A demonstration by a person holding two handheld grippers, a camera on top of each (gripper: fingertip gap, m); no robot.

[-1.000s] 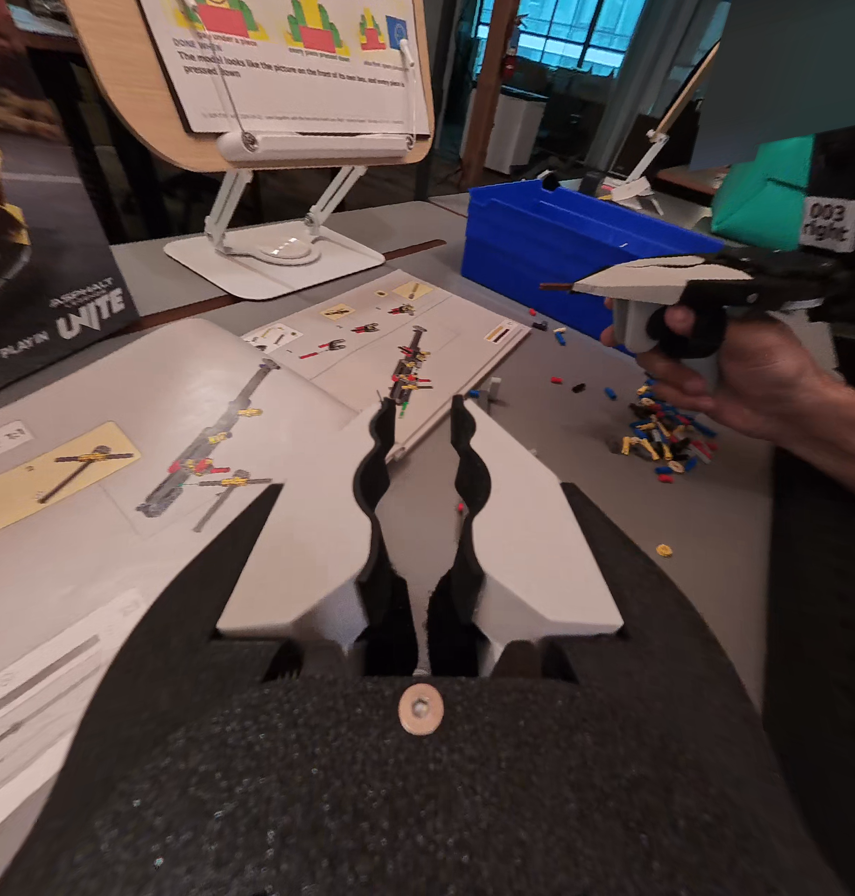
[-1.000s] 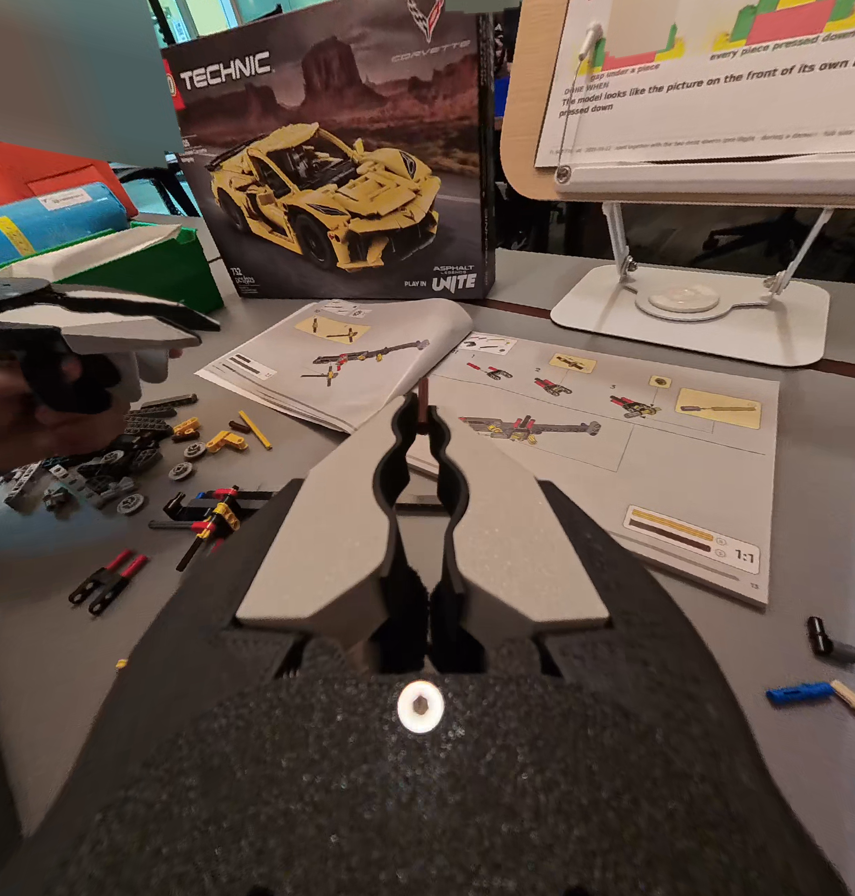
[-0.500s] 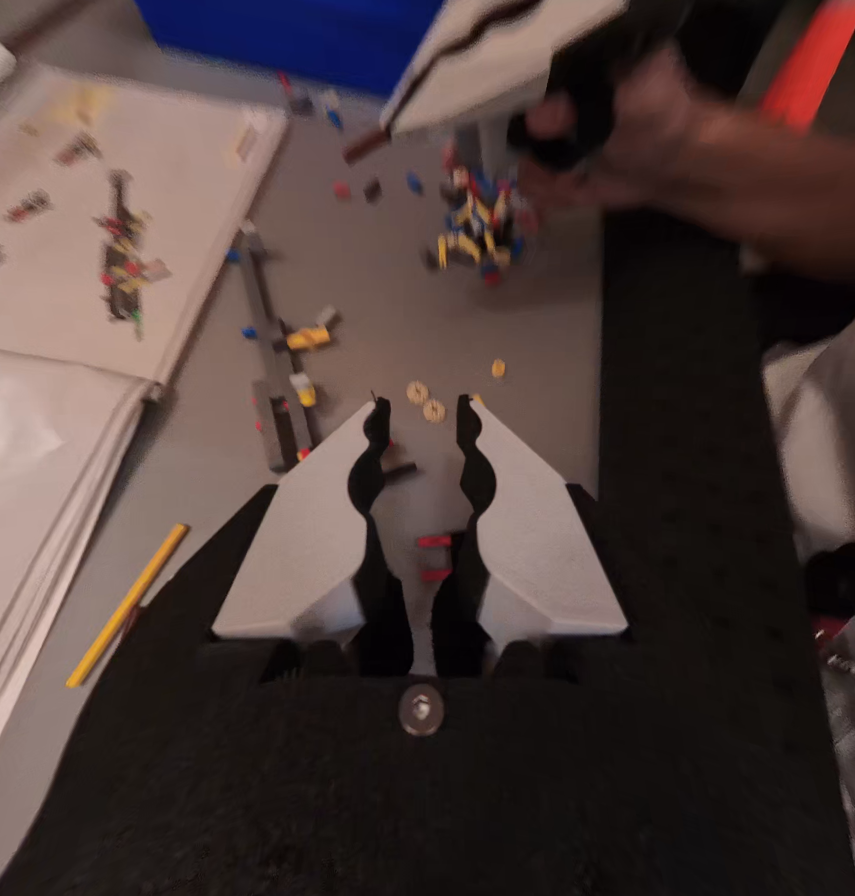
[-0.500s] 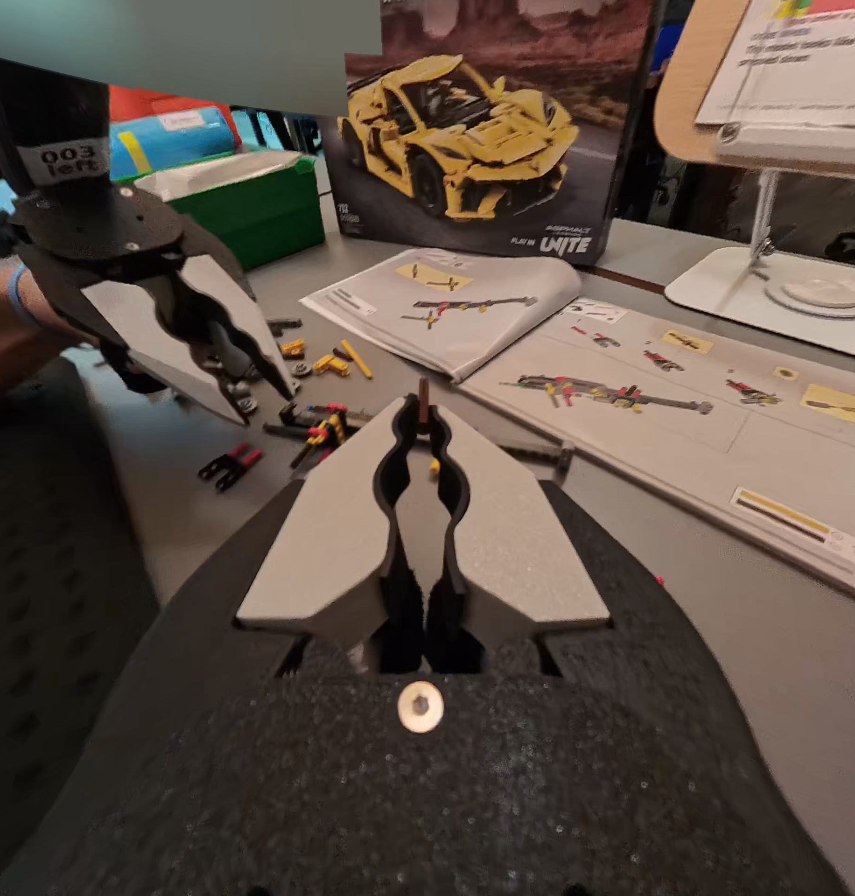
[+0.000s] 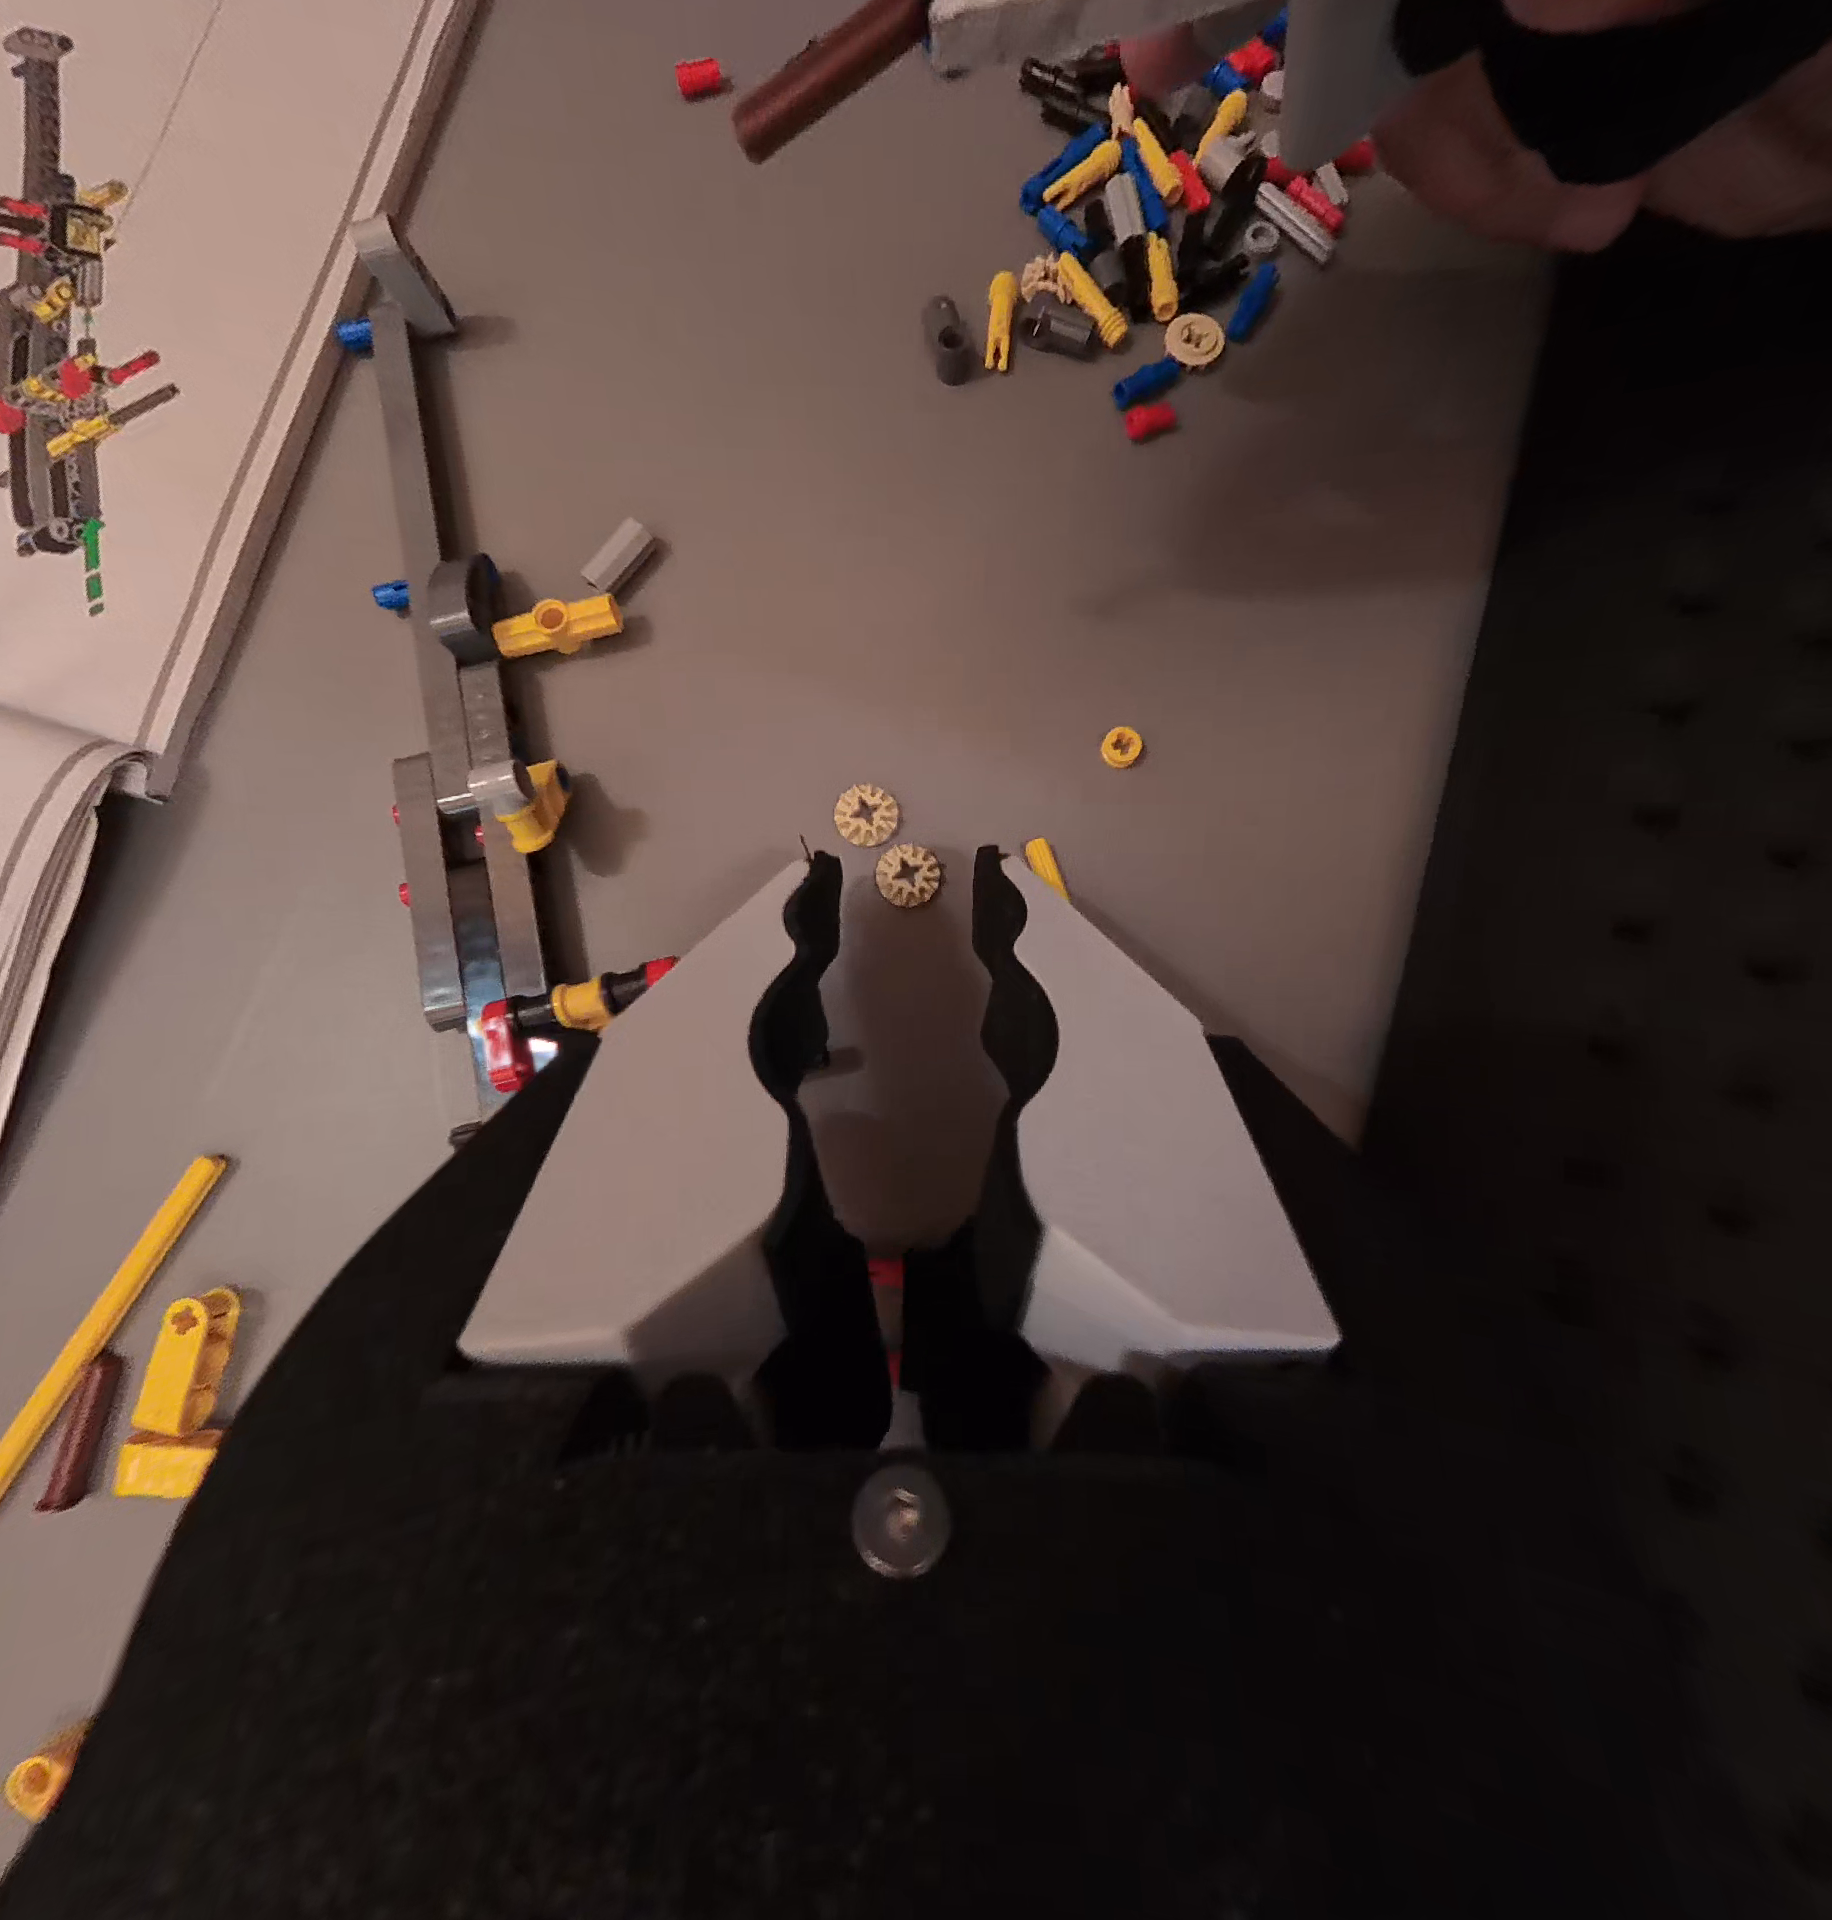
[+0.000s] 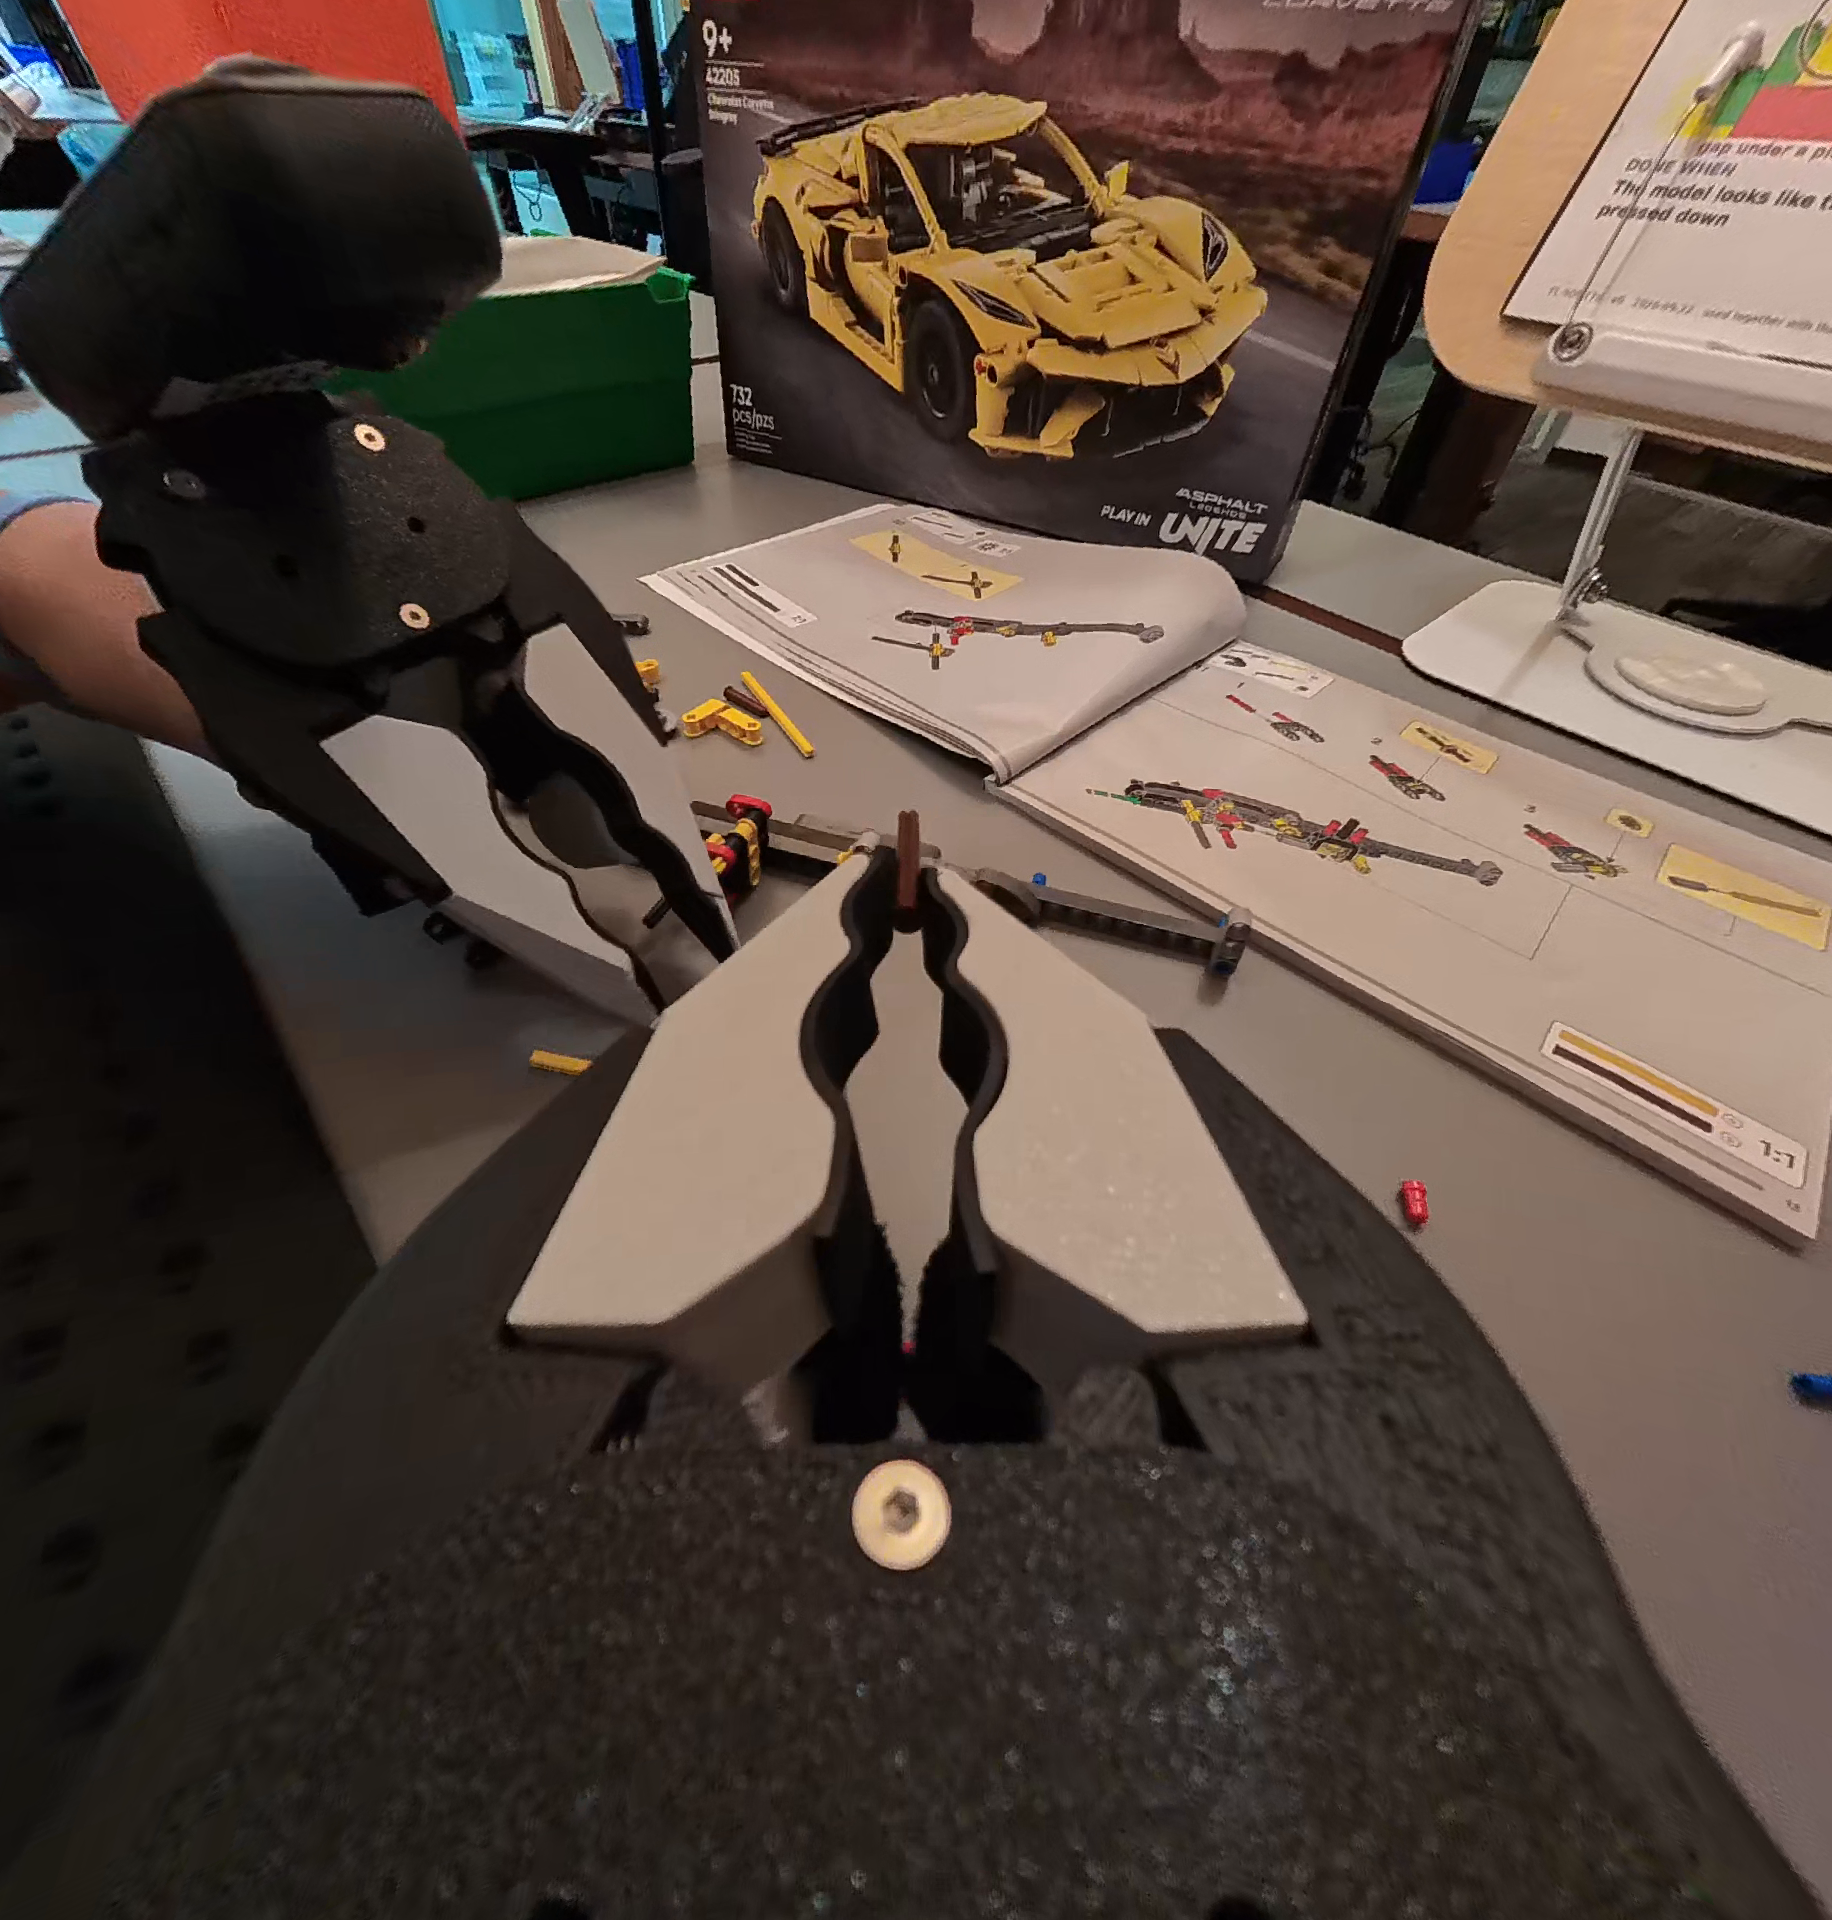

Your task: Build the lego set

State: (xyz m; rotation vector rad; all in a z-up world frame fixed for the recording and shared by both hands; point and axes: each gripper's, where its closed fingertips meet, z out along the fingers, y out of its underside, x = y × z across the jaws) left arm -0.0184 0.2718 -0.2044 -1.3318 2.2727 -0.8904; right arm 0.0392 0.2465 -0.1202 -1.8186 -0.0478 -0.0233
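My left gripper (image 5: 904,862) is open and points down at the grey table, its tips on either side of a tan gear (image 5: 909,875). A second tan gear (image 5: 867,812) lies just beyond. A long grey beam assembly (image 5: 455,727) with yellow and red parts lies to the left. My right gripper (image 6: 904,883) is shut on a short brown axle (image 6: 907,857), held above the table. That axle (image 5: 818,78) also shows at the top of the left wrist view. The left gripper (image 6: 688,961) also shows in the right wrist view, low over the table.
A pile of small coloured pins (image 5: 1151,229) lies at the far right. An open instruction booklet (image 6: 1411,831) lies beyond the assembly. The set's box (image 6: 1047,260), a green bin (image 6: 559,374) and a white document stand (image 6: 1670,675) stand behind. A yellow axle (image 5: 91,1340) lies near left. One gripper's finger ends stand about 11 cm off the other's.
My left gripper has tipped down from level and dropped toward the table, ending over the tan gears. My right gripper has kept the brown axle and moved nearer the left one.
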